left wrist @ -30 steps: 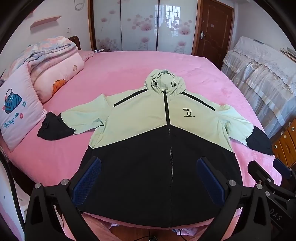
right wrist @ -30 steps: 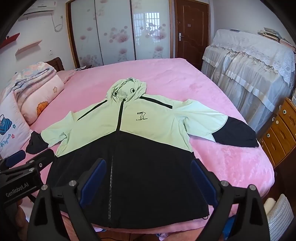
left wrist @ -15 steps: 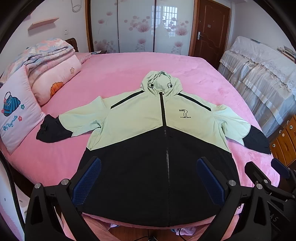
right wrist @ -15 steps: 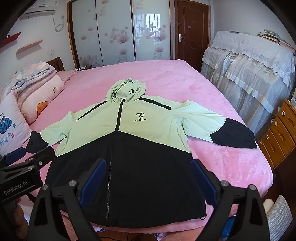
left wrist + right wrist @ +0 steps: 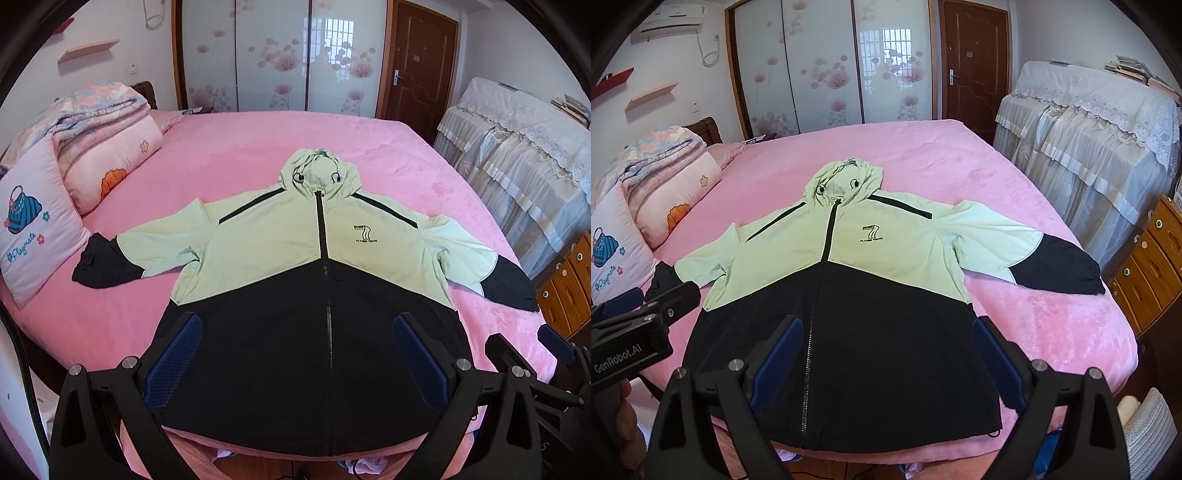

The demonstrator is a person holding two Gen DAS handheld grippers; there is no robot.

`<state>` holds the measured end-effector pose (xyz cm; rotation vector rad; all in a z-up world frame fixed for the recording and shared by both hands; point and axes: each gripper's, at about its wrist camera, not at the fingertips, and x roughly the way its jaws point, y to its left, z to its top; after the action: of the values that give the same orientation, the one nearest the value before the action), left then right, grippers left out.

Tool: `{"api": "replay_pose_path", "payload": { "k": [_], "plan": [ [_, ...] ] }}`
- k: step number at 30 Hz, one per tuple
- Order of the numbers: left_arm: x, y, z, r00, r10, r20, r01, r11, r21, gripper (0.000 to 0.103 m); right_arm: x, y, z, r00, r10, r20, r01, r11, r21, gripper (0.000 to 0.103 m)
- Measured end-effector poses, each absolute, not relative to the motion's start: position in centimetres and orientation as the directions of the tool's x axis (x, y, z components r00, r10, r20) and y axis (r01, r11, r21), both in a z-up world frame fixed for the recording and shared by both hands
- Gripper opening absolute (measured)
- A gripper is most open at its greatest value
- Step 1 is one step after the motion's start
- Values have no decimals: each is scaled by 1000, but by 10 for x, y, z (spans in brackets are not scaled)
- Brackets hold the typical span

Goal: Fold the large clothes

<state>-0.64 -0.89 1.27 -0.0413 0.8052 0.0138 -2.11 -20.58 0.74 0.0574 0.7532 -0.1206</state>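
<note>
A hooded jacket [image 5: 280,251] [image 5: 849,254], pale green above and black below, lies spread flat and zipped on the pink bed [image 5: 258,147], hood pointing away, both sleeves stretched out sideways. My left gripper [image 5: 297,332] hovers open above the jacket's black lower half, nothing between its blue pads. My right gripper [image 5: 888,336] is open too, over the same lower part, a little to the right. In the right wrist view the left gripper [image 5: 646,299] shows at the left edge; the right gripper's fingertips [image 5: 498,345] show at the lower right of the left wrist view.
Pillows [image 5: 33,221] and a folded quilt [image 5: 99,122] are stacked at the bed's left side. A lace-covered piece of furniture [image 5: 1089,140] and a wooden drawer chest [image 5: 1148,258] stand to the right. A wardrobe [image 5: 827,66] and a door [image 5: 975,62] lie beyond.
Both views have shifted slightly; the jacket sits a bit further up and centred. Both grippers stay open and the jacket has not moved.
</note>
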Motion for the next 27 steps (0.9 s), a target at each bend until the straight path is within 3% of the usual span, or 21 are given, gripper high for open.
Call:
{"api": "replay_pose_path", "payload": {
  "k": [15, 27],
  "plan": [
    [-4, -37, 6, 679, -5, -734, 42, 999, 32, 102, -26, -236, -1, 716, -91, -692, 175, 983, 51, 94],
    [-8, -36, 6, 683, -50, -728, 52, 998, -20, 102, -29, -247, -9, 709, -82, -700, 178, 982, 65, 94]
  ]
}}
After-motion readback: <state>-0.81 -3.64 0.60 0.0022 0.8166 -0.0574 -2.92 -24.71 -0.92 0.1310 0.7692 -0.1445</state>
